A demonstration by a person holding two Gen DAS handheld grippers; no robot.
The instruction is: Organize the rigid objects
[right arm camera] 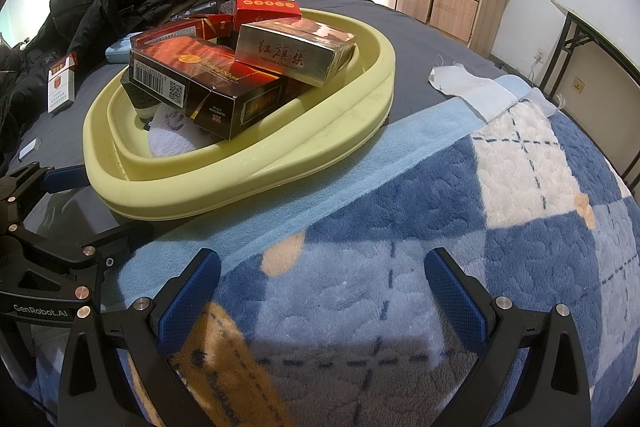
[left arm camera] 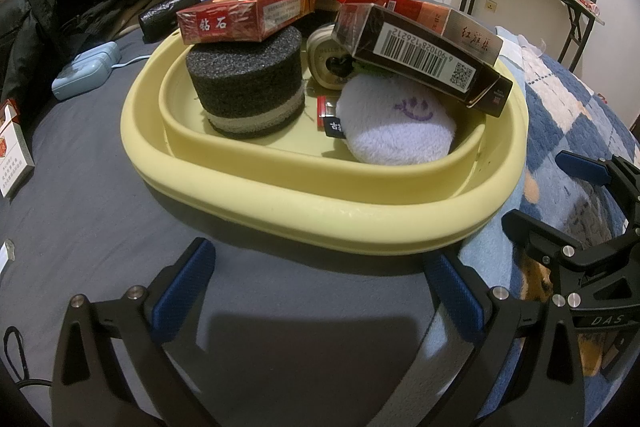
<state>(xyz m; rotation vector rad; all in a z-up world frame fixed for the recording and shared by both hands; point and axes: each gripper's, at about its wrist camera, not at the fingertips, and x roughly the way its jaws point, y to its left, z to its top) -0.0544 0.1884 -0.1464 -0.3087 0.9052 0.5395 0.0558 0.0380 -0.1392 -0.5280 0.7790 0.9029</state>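
Seemingly between picks, I hold my left gripper point(left arm camera: 316, 291) and right gripper point(right arm camera: 324, 291) near the yellow tray point(left arm camera: 320, 223), fingers apart and empty, boxes already piled inside, so next I judge the far-left white pack point(right arm camera: 61, 85) needs a reach.

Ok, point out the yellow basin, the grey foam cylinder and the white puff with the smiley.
yellow basin point(left arm camera: 320, 223): left wrist view, near rim.
grey foam cylinder point(left arm camera: 246, 75): left wrist view, side wall.
white puff point(left arm camera: 396, 123): left wrist view, top face.

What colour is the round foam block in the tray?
Dark grey foam block with a pale band near its base, clearest in the left wrist view.
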